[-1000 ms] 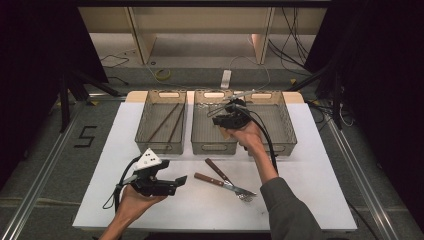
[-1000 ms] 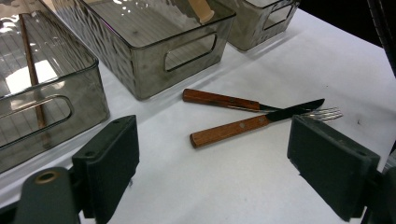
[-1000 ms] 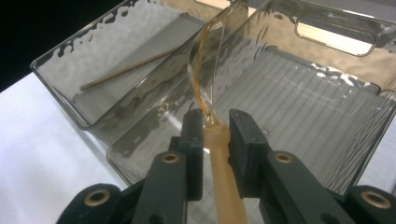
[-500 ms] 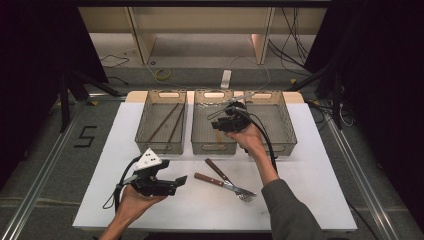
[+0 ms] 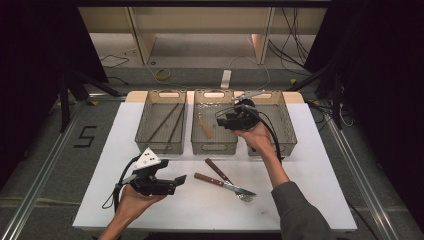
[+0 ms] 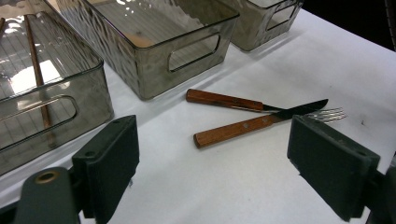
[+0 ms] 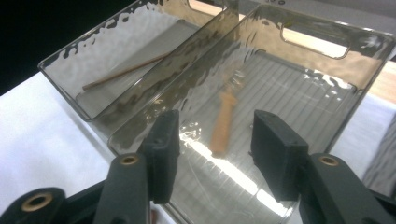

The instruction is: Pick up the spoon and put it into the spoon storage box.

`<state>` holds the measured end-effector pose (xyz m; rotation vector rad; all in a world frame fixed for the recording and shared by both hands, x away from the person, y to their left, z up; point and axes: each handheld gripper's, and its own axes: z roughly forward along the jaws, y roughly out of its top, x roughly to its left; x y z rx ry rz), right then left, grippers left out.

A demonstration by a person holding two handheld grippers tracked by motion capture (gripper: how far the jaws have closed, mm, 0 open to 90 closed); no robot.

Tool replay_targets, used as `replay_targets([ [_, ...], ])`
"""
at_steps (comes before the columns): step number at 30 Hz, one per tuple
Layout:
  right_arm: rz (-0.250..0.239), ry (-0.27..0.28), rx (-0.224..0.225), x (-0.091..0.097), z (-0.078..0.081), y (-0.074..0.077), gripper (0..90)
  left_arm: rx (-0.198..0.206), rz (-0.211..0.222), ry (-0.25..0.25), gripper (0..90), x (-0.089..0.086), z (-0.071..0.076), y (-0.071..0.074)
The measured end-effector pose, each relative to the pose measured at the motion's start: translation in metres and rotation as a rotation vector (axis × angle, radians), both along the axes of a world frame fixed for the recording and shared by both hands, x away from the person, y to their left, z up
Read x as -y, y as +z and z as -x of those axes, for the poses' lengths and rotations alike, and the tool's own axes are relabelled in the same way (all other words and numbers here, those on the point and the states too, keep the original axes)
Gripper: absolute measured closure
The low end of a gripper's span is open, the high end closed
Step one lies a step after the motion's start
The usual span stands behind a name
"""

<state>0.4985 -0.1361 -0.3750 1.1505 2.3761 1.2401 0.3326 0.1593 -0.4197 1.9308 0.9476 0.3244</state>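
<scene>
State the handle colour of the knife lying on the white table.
Reddish-brown wood on the knife; clearest in the left gripper view.

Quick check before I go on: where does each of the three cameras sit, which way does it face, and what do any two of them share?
High view: above the near edge, looking forward and down on the white table; both forearms and the left gripper show.
Left gripper view: low over the table, facing the knife and fork between its open jaws.
Right gripper view: above the middle bin, open jaws pointing in.
Shared: high and left gripper views both show the knife and fork.

A lab-like recording space: black curtains [image 5: 30, 55] flank a white-topped table [image 5: 320, 165], loose cables [image 5: 295, 25] trailing over the grey floor [image 5: 45, 145].
</scene>
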Motion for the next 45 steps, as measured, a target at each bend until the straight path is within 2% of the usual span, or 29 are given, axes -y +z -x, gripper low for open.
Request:
replay_targets([
  [9,-0.003,0.029,0.05,0.012,0.022,0.011,43.5,-0.002,-0.001,-0.001,16.3,0.0,0.0,0.0],
  [18,0.03,0.106,0.059,0.028,0.062,0.014,34.3,-0.008,-0.01,-0.012,16.3,0.002,-0.001,-0.001],
  [22,0.029,0.111,0.064,0.041,0.08,0.008,31.8,-0.014,-0.024,-0.032,16.3,0.005,-0.006,0.0],
  [28,0.016,0.095,0.053,0.062,0.101,-0.011,31.1,-0.028,-0.048,-0.069,16.3,0.015,-0.014,0.001],
  [37,0.01,0.074,0.054,0.082,0.123,-0.023,31.1,-0.072,-0.112,-0.126,16.8,0.035,-0.034,-0.003],
  [45,-0.011,0.054,0.047,0.097,0.138,-0.033,30.0,-0.101,-0.134,-0.133,16.8,0.039,-0.045,-0.006],
])
